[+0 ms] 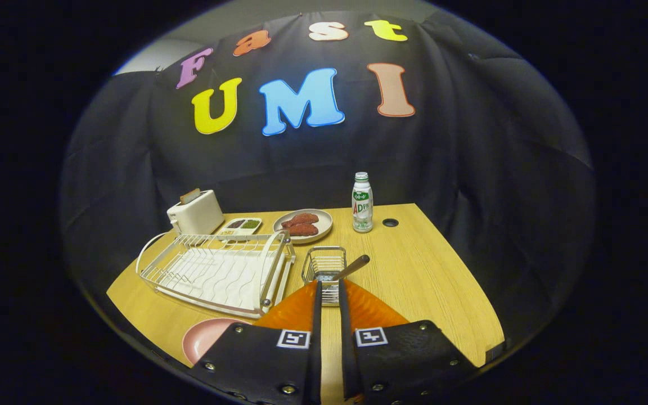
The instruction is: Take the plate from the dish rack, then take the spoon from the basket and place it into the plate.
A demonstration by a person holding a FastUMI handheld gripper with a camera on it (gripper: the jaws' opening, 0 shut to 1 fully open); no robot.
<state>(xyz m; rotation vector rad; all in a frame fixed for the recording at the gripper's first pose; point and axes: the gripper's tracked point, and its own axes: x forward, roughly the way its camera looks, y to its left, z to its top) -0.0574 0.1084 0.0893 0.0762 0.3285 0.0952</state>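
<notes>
Plate is out of the rack, spoon pick is next, and the approach looks risky

Left to right: round pink plate (206, 336) lies flat on the wooden table (425, 281), just beside the empty white wire dish rack (217, 270); gripper (328, 289) has its fingers nearly closed with a thin gap, holding nothing, tips at the near wall of the small wire basket (324, 264); brown-handled spoon (352, 267) leans out of it to the right (bowl end hidden). Risks: fingers too narrow to straddle the handle, snagging the basket wire, or tipping the light basket
</notes>
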